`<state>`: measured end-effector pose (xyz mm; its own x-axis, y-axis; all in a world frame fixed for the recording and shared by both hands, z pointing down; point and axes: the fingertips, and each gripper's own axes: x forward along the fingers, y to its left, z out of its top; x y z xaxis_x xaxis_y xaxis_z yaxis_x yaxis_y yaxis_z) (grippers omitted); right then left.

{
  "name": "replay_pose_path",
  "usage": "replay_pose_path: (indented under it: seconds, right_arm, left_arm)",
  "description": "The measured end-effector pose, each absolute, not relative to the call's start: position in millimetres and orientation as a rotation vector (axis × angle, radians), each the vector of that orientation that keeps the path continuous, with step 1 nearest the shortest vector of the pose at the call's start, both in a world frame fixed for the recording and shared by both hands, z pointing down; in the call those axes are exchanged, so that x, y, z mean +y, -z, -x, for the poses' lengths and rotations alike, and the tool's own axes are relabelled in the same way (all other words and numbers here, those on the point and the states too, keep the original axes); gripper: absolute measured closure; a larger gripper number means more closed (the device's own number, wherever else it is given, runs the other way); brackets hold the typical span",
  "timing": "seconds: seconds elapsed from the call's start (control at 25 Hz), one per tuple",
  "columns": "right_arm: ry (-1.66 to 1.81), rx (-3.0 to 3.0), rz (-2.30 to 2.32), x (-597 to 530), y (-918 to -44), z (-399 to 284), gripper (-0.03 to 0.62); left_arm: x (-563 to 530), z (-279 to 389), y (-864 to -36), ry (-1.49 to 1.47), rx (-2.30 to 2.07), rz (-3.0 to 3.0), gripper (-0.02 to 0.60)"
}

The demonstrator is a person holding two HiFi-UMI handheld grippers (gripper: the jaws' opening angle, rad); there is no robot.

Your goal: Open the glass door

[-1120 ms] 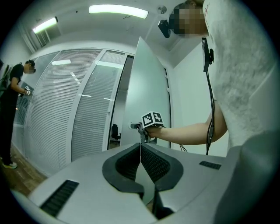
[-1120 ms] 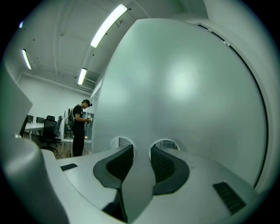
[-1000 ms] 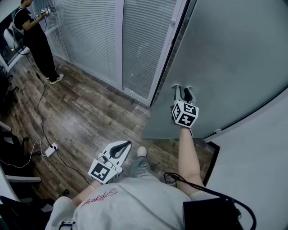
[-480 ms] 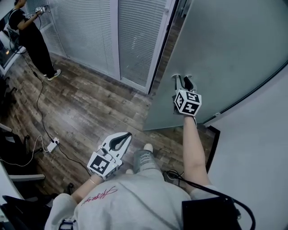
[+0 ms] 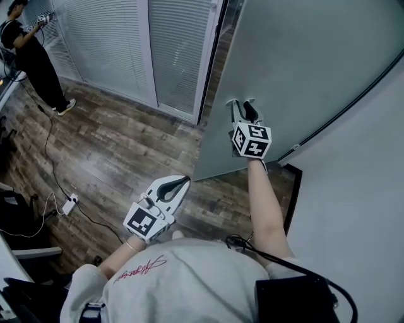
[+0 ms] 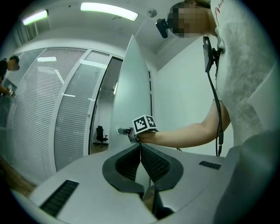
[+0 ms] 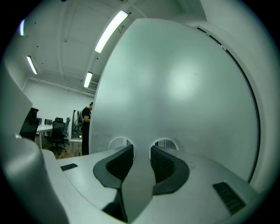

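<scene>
Clasping glass door point(image 5: 303, 57) handle point(image 7: 138, 186), right hand-held gripper point(image 5: 242, 107), jaws on it.

There are two hand-held grippers, the left hand-held gripper point(image 5: 180, 183) and the right hand-held gripper point(image 5: 242, 104), carrying two marker cubes point(image 5: 144, 222) point(image 5: 252, 140), one apiece. One door point(image 5: 303, 57) shows, with one handle point(image 7: 139, 179), and beside it stand two wide blind panels point(image 5: 104, 38) point(image 5: 177, 44). Also in sight are one other person point(image 5: 28, 57), one power strip point(image 5: 69, 205) on the floor point(image 5: 126, 145), one office chair point(image 6: 101, 134) and, in the left gripper view, two ceiling light strips point(image 6: 109, 11) point(image 6: 35, 17).
</scene>
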<state>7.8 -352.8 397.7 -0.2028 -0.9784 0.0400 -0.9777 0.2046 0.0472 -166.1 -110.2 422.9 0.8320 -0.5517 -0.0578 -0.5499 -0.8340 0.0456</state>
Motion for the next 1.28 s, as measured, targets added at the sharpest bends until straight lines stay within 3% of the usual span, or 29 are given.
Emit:
replay_pose_path:
  seconds: [0.48,0.96,1.28]
  right_arm:
    - [-0.008,-2.414,-1.891,-307,-399,-11,0.465]
    - [0.002,-2.489,-1.818,-246,-398,-21,0.468]
    - [-0.002,-2.545,-1.747,-210,-400,-42,0.468]
  left_arm:
    - [-70,109,-409,0.119,-0.885,-3.008,0.563]
    - [-46,93,-389,0.141,-0.89,-3.04,0.563]
    - [-31,53,-396,0.058,-0.705,-3.081,0.563]
